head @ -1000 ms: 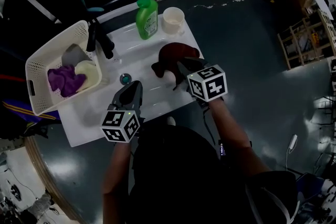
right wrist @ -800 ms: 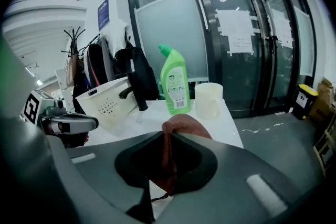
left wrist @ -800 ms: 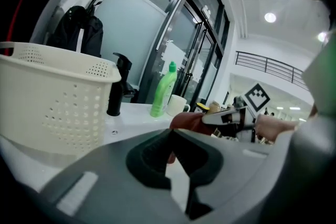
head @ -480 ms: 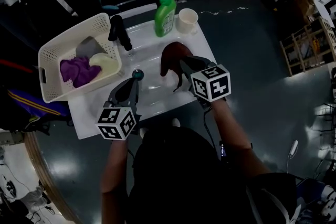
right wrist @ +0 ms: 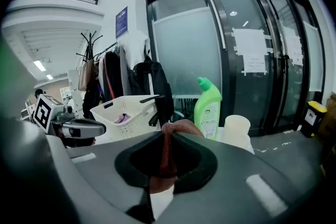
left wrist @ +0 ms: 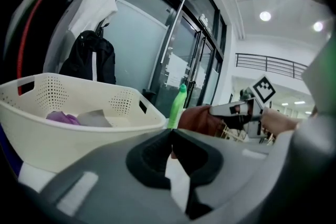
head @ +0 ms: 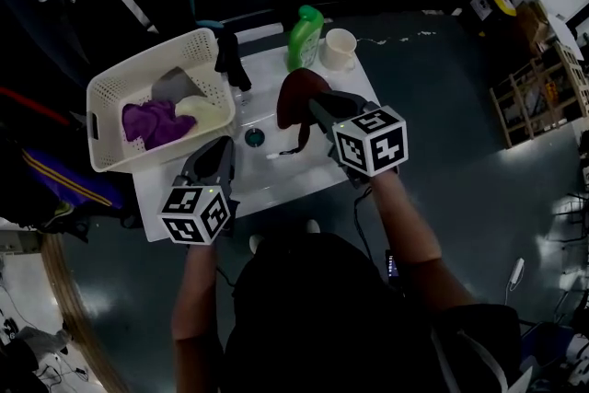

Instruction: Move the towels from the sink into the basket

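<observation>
**Jaw state.** The right gripper (head: 319, 111) is clamped. Its jaws pinch a fold of the maroon towel (head: 296, 95), and in the right gripper view cloth fills the gap between the pads. The left gripper (head: 221, 150) carries nothing. Its jaws are pressed together with no cloth between them, and it sits at about 7 o'clock from the drain (head: 255, 138).

**Location of the task item.** The maroon towel hangs bunched from the right jaws over the sink (head: 265, 172), at about 1 o'clock from the drain. I cannot tell whether its lower edge is clear of the basin.

**Progress.** The basket (head: 138, 64) stands on the worktop at 10 o'clock from the sink. It holds a purple towel (head: 155, 122), a pale yellow towel (head: 207, 112) and a grey towel (head: 173, 86). I see no other cloth in the basin, so I judge the task nearly complete and the maroon towel to be the last item.

**Remaining.** I carry the towel toward 10 o'clock, past the black faucet (head: 230, 60), over the basket rim, and release it there.
</observation>
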A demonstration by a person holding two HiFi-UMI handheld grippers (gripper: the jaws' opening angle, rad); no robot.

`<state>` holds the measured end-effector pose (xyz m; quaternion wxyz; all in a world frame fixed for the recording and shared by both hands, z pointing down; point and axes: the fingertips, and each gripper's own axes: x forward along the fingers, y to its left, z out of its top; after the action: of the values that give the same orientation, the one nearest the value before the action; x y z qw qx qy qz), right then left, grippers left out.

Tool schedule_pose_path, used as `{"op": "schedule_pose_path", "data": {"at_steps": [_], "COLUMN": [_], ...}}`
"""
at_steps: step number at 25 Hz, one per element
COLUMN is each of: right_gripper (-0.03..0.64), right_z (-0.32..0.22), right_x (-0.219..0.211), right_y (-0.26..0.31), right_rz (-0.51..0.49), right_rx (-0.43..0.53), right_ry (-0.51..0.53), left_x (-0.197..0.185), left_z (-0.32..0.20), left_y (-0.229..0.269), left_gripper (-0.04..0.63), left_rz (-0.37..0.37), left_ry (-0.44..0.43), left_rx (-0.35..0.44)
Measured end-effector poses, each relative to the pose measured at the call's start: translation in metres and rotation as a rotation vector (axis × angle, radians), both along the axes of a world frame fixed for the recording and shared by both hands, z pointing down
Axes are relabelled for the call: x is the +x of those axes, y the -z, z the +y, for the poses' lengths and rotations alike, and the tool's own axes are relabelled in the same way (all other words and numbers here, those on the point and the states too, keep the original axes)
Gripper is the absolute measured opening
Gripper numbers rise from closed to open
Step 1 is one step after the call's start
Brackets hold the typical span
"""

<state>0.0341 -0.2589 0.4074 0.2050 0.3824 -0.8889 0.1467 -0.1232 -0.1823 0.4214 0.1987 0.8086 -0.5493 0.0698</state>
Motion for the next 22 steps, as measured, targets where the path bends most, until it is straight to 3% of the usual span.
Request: {"op": "schedule_pose_path", "data": {"at_steps": [13, 22], "right_gripper": [0.038, 0.038], "right_z": [0.002, 0.021], "right_x": [-0.068, -0.123], "right_y": [0.087, 0.139], "right_rz": [-0.076, -0.144], "right_rx": [0.12, 0.199], "right_ry": [0.105, 0.205], "left_x": [-0.044, -0.093], "left_z": [0.01, 0.021], "left_y": [0.037, 0.06], "left_gripper": [0.009, 0.009], "left_rz": [-0.027, -0.037], "left_ry": [0.024, 0.091], "left_rx": [0.049, 0.086]}}
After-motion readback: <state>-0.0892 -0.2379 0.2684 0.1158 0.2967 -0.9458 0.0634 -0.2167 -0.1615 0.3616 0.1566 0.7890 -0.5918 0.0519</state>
